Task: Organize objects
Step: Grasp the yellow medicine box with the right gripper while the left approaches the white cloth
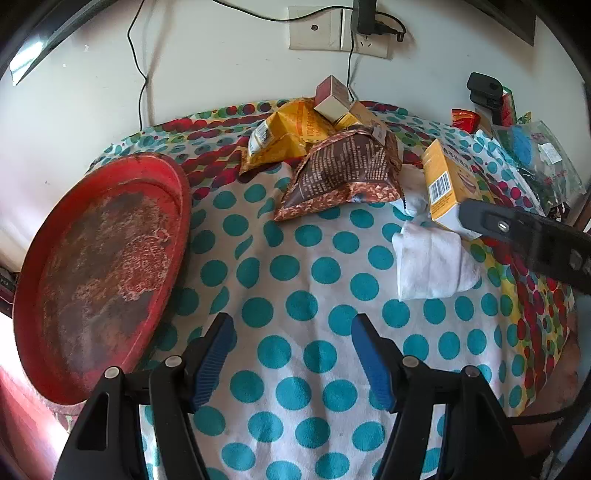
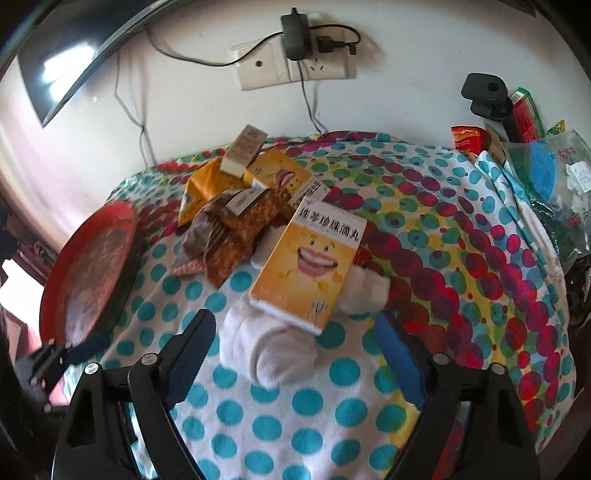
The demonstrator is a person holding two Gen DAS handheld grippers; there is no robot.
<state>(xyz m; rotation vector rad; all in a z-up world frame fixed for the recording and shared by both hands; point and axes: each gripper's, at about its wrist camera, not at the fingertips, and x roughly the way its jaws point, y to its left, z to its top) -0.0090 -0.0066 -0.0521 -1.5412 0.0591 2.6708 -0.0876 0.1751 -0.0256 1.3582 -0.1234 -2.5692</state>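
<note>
A yellow box (image 2: 310,258) with a smiling mouth printed on it lies on a white cloth (image 2: 280,350), just ahead of my right gripper (image 2: 295,332), which is open and holds nothing. The same yellow box (image 1: 447,184) and white cloth (image 1: 432,262) show at the right of the left wrist view. Behind them is a pile: a brown snack bag (image 1: 343,173), a yellow bag (image 1: 284,136) and a small carton (image 1: 330,96) on top. My left gripper (image 1: 291,328) hangs open over bare dotted tablecloth. A worn red tray (image 1: 99,266) lies at the left.
The table is covered by a dotted cloth (image 1: 295,266) and stands against a white wall with a socket plate (image 1: 340,33) and cables. Clear bags and packets (image 2: 554,177) crowd the right edge beside a black clamp (image 2: 487,96). The right gripper's finger (image 1: 524,236) crosses the left wrist view.
</note>
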